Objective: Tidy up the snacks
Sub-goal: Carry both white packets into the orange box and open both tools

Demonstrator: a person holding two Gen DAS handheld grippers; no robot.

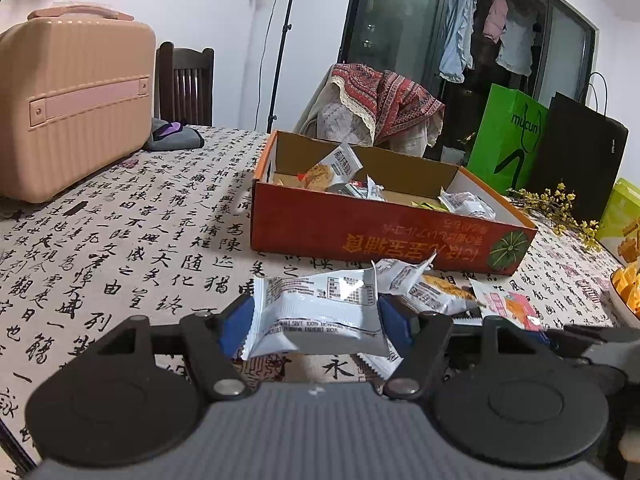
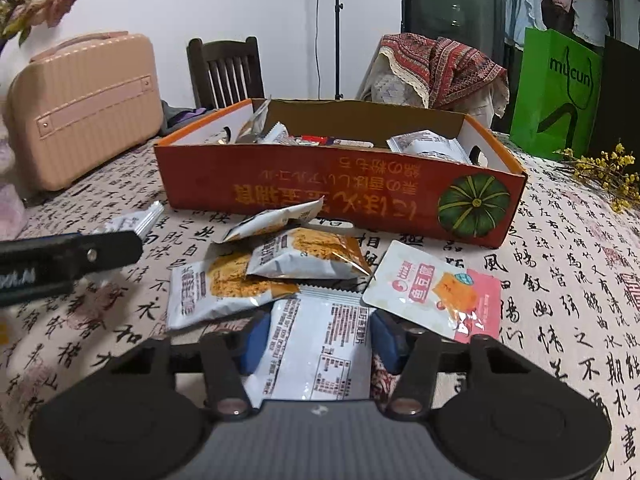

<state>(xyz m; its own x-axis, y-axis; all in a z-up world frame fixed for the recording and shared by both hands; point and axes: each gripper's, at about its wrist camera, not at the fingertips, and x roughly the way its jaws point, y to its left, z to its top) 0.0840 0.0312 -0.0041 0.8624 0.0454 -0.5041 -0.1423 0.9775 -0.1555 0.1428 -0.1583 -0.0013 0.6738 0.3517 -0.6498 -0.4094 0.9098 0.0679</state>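
Observation:
An orange cardboard box [image 1: 360,236] [image 2: 304,192] with a pumpkin print stands mid-table and holds several snack packets [image 1: 334,166]. My left gripper [image 1: 316,316] is shut on a white snack packet [image 1: 316,312], held just above the table in front of the box. My right gripper [image 2: 316,336] has its blue pads on both sides of another white snack packet [image 2: 316,352] lying on the table, touching its edges. Loose packets lie before the box: two orange-and-white ones [image 2: 224,288] [image 2: 304,256] and a pink-and-white one [image 2: 436,292]. The left gripper's finger [image 2: 80,256] shows at the left.
A pink suitcase [image 1: 72,100] stands at the table's left. A green bag [image 1: 508,136] and a black bag [image 1: 576,152] stand at the right, with yellow flowers [image 1: 560,208] and a bowl of orange snacks [image 1: 628,284]. Chairs stand behind the table.

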